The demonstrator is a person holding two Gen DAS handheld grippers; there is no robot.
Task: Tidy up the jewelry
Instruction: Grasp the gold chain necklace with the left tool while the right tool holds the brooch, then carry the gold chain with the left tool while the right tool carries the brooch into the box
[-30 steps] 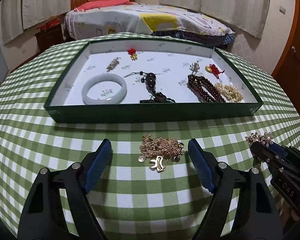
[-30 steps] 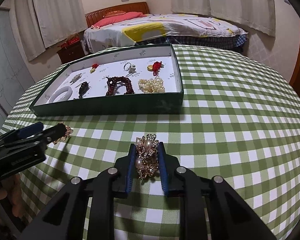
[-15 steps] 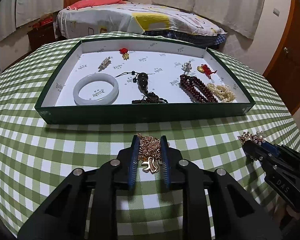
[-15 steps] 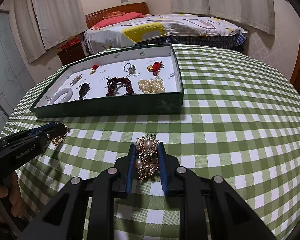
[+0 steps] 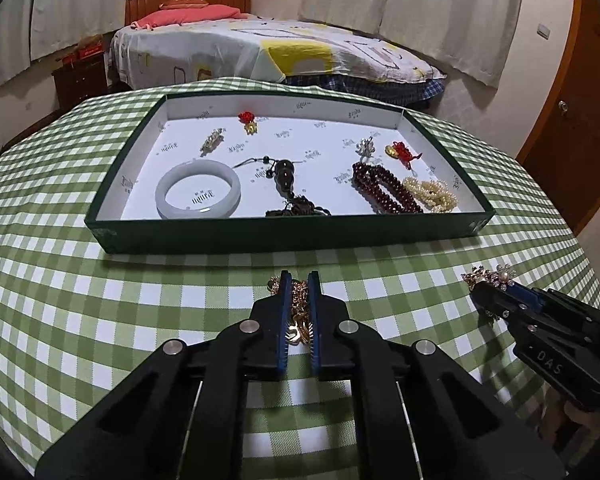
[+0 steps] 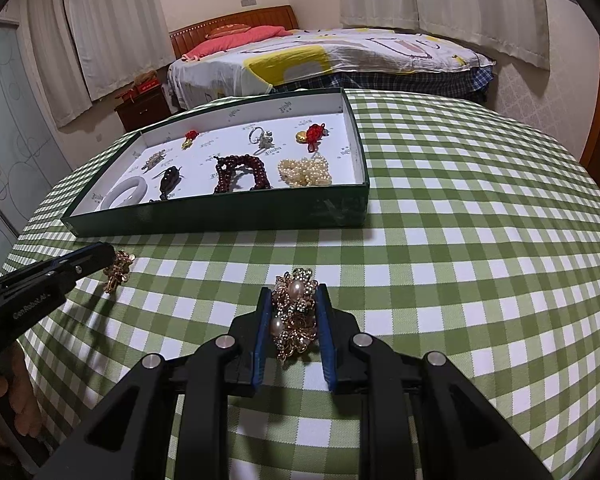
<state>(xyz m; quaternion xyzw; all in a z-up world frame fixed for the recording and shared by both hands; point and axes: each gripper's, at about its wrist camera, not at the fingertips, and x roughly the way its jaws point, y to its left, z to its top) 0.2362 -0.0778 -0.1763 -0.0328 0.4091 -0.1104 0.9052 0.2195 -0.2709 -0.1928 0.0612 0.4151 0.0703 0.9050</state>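
Note:
My left gripper point(image 5: 299, 280) is shut on a gold chain necklace point(image 5: 299, 312), held just above the green checked tablecloth in front of the tray; it also shows in the right wrist view point(image 6: 118, 270). My right gripper point(image 6: 292, 294) is shut on a gold and pearl brooch point(image 6: 296, 314), also seen in the left wrist view point(image 5: 490, 276). The green tray point(image 5: 260, 234) with a white floor lies beyond both grippers and holds several jewelry pieces.
In the tray lie a white jade bangle point(image 5: 198, 194), a dark pendant on a cord point(image 5: 286, 178), dark red beads point(image 5: 384, 188), pearls point(image 5: 432, 194) and small red-knot charms point(image 5: 400, 152). A bed point(image 5: 276, 54) stands behind the round table.
My left gripper has closed on the gold necklace and lifted it slightly, moving toward the tray. My right gripper stays shut on the brooch with little movement.

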